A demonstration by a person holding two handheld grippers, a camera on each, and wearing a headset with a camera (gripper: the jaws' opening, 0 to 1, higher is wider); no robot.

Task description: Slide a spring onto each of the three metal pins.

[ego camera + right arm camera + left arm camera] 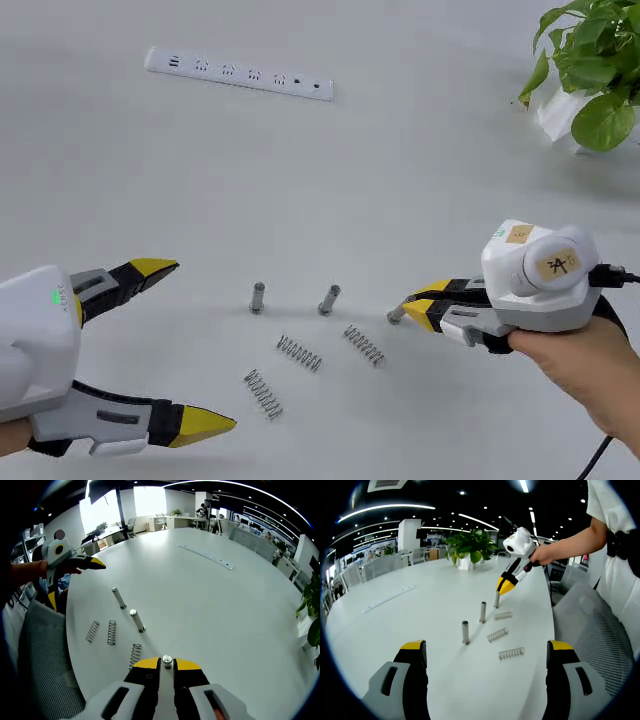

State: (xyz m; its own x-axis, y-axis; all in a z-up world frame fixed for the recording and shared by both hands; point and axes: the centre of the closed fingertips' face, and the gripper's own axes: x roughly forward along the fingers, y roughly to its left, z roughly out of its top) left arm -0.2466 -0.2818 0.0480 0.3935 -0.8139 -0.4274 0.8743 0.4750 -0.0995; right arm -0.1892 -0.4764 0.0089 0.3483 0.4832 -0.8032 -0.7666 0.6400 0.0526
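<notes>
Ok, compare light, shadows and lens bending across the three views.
Head view: soft even light, faint shadows by the pins, power strip straight. Left gripper view: fisheye bows the table, ceiling lights streak bright. Right gripper view: windows blown out white, table rim curved.

Sticker [557,265], seemingly "7A", on right tongs [412,306]

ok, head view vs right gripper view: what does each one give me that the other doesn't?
Head view: the hand wrapped around the right gripper, seen from outside. Right gripper view: the gripped pin end-on, pinched between the closed jaws, plus a mesh chair. Both: the open left gripper, two free pins, three loose springs, the power strip.
</notes>
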